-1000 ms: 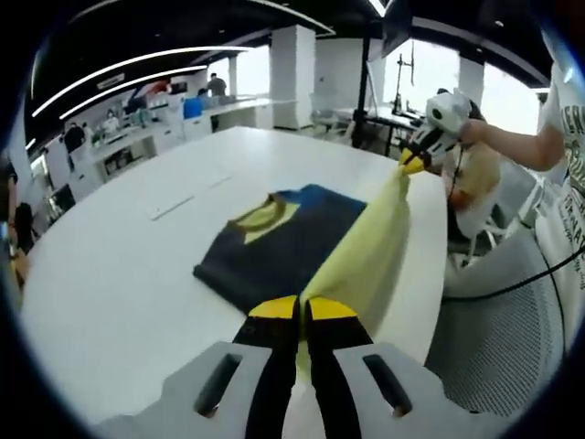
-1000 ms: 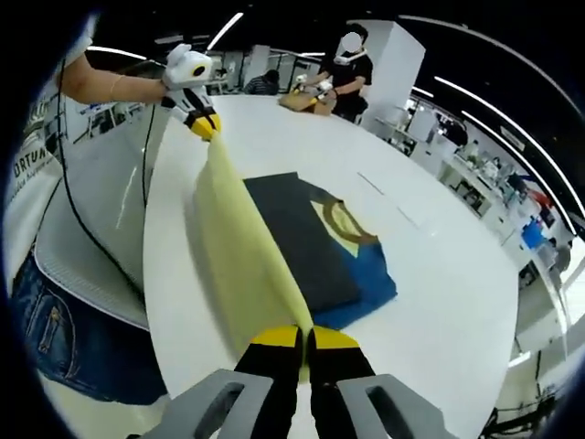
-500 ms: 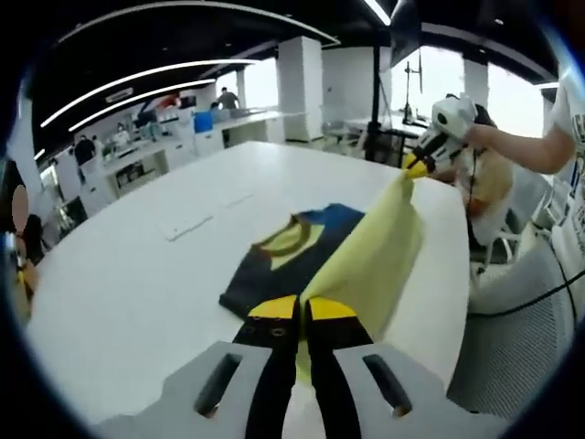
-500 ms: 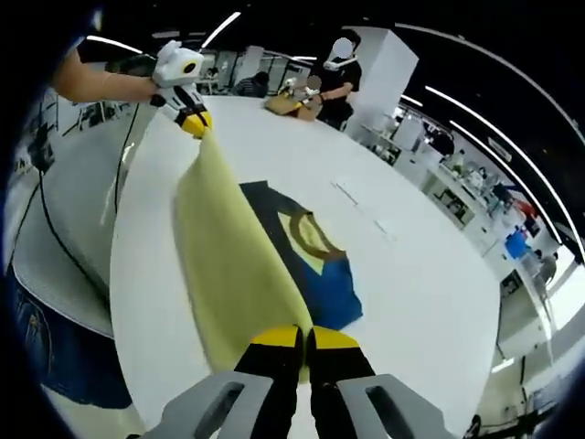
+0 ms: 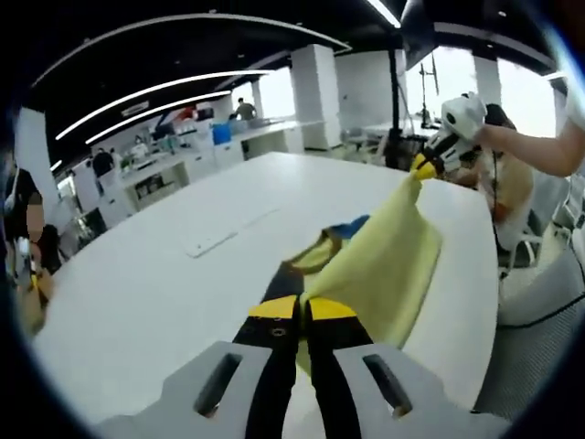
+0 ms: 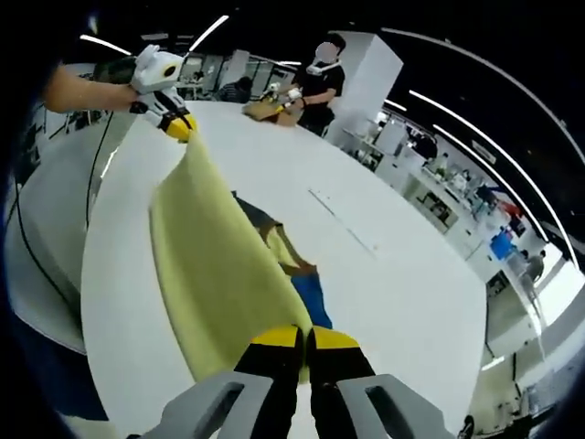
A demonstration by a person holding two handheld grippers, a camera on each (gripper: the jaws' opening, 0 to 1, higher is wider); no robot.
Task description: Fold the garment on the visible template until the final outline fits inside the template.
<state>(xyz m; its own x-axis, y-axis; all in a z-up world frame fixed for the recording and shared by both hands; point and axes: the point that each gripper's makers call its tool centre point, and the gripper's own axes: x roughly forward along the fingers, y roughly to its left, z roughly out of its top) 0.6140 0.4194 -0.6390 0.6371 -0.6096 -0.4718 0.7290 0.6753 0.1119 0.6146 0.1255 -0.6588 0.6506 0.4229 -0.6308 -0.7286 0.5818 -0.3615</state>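
Both tongs are closed on the yellow flap of the garment (image 5: 379,274), lifted above the white counter (image 5: 137,293). In the left gripper view the left tongs (image 5: 303,309) grip at 6 o'clock and the right tongs (image 5: 423,167) at 2 o'clock. The flap hides most of the dark body; no template outline is discernible.

Garment (image 5: 384,274): pale yellow panel, navy and blue body, olive collar. Table (image 5: 164,283) white.

A wide white counter (image 5: 164,274) is stretching across the room. At its far end a person in a black top (image 6: 320,78) is standing over a brown object. Long light strips (image 5: 183,87) are glowing on the dark ceiling
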